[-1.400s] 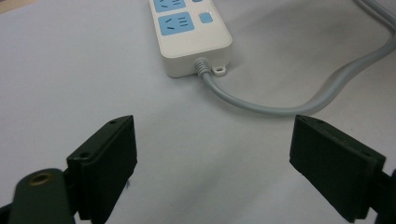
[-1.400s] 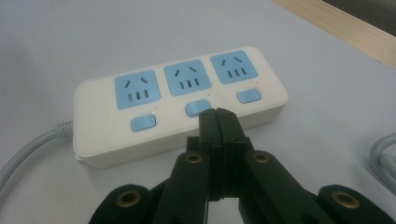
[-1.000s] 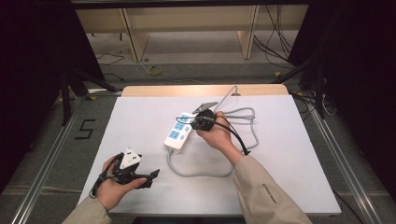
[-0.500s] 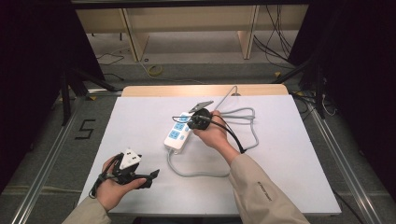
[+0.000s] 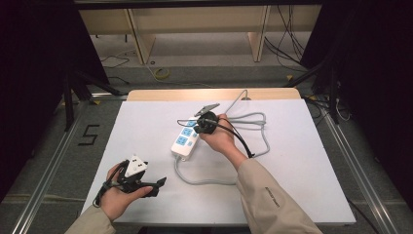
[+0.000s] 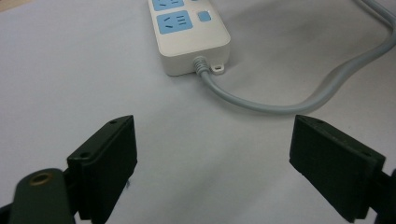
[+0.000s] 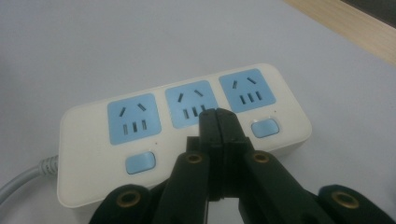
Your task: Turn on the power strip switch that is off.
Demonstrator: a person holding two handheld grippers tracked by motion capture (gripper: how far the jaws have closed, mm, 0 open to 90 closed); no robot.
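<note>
High view: the power strip (image 5: pixel 185 141) lies near the middle of the white table (image 5: pixel 311 195), angled toward the far edge, its grey cord (image 5: pixel 253 139) looping off to the right. The right gripper (image 5: pixel 204 125) hovers over the strip's far end; the left gripper (image 5: pixel 146 184) rests near the front left corner, well apart from it.

Left gripper view: jaws wide open, nothing between them, with the strip's cord end ahead. It looks like a light, rigid plastic body with smooth sides, so it may skate on the table; the long edges seem the best place to hold it, not the springy cord.

Right gripper view: jaws pressed together, empty, the tip poised over the middle socket's switch (image 7: pixel 213 148), hidden beneath; contact unclear.
</note>
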